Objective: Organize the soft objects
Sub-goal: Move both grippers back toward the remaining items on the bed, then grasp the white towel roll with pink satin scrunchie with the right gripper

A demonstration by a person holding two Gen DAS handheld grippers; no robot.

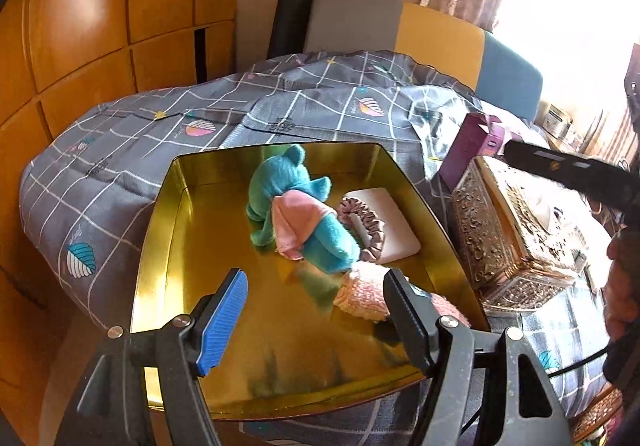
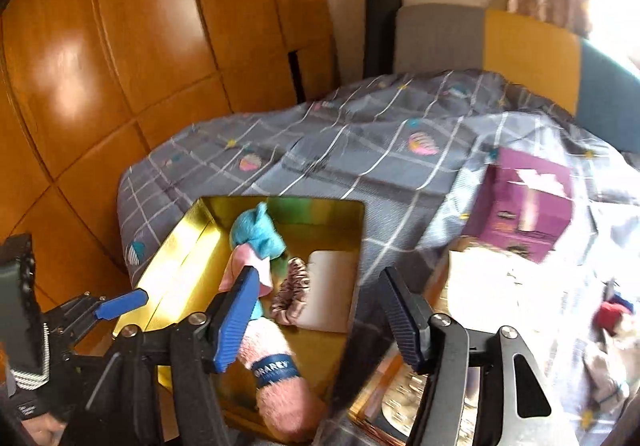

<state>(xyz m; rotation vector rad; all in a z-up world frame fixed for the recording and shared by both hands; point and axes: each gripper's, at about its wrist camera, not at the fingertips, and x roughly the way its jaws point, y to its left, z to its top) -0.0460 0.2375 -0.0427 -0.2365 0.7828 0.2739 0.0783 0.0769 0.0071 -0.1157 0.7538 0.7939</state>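
Jaws of the left gripper (image 1: pixel 316 310) stand wide apart and hold nothing; those of the right gripper (image 2: pixel 316 314) are likewise spread wide and empty. We count one gold tin tray (image 1: pixel 160 230) resting on the bed (image 1: pixel 132 125), which is covered by a grey checked quilt. Inside the tray we count four soft objects: one teal plush toy (image 1: pixel 288 181) wearing a pink cloth, one pink striped scrunchie (image 1: pixel 374 230), one white rectangular pad (image 1: pixel 394 221) against the far right wall of the tray, and one fuzzy pink sock roll (image 2: pixel 276 370) with a dark blue label band near the front right corner. The scrunchie lies partly on the pad and just beside the toy. Outside the tray, to its right, we count one ornate metal tissue box (image 1: pixel 516 234) and one purple carton (image 2: pixel 528 201). The left gripper hovers over the tray's near edge, angled downward; the right gripper hovers above the tray's right side.
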